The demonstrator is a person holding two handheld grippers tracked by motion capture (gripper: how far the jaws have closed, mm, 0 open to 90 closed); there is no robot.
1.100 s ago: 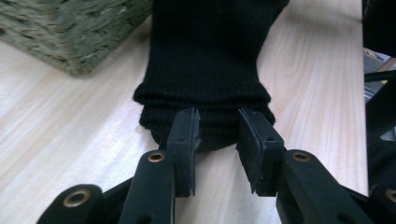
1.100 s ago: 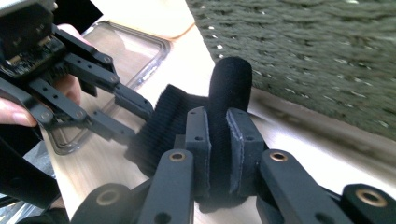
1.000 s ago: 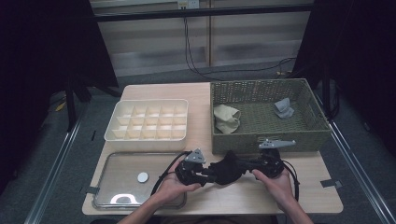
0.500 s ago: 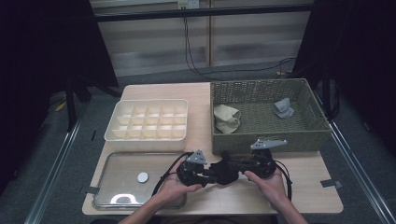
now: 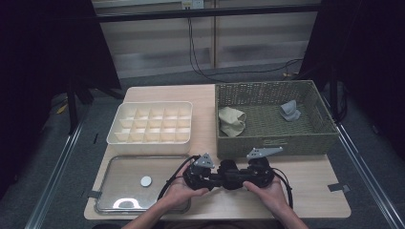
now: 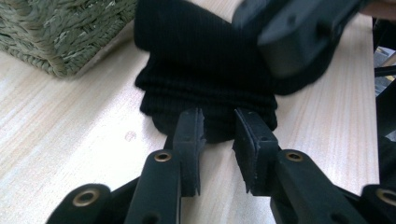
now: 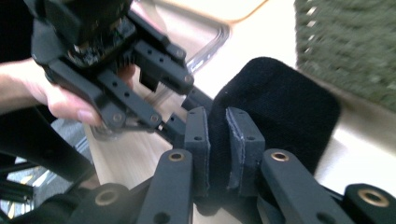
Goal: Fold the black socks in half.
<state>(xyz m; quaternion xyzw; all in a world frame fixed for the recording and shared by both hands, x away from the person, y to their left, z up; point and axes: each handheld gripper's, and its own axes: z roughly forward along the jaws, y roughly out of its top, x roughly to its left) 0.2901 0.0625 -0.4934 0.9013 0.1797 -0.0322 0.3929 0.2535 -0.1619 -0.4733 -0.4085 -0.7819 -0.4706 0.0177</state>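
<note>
A black sock (image 5: 231, 177) lies on the wooden table (image 5: 310, 191) just in front of the wicker basket, between my two grippers. My right gripper (image 5: 242, 179) comes at it from the right. In the right gripper view it (image 7: 217, 140) is shut on the black sock (image 7: 280, 102), whose fabric is pinched between the pads. My left gripper (image 5: 217, 179) faces it from the left. In the left gripper view its jaws (image 6: 219, 133) stand a little apart, and the hem of the sock (image 6: 205, 60) reaches just between the tips.
The green wicker basket (image 5: 272, 143) holds a beige sock (image 5: 231, 121) and a grey sock (image 5: 290, 110). A white divided organiser (image 5: 150, 139) sits at the left. In front of it lies a clear tray (image 5: 119, 202) with a white disc (image 5: 146, 181).
My right gripper has moved left toward the left gripper, carrying its end of the black sock with it. The left gripper has stayed put.
</note>
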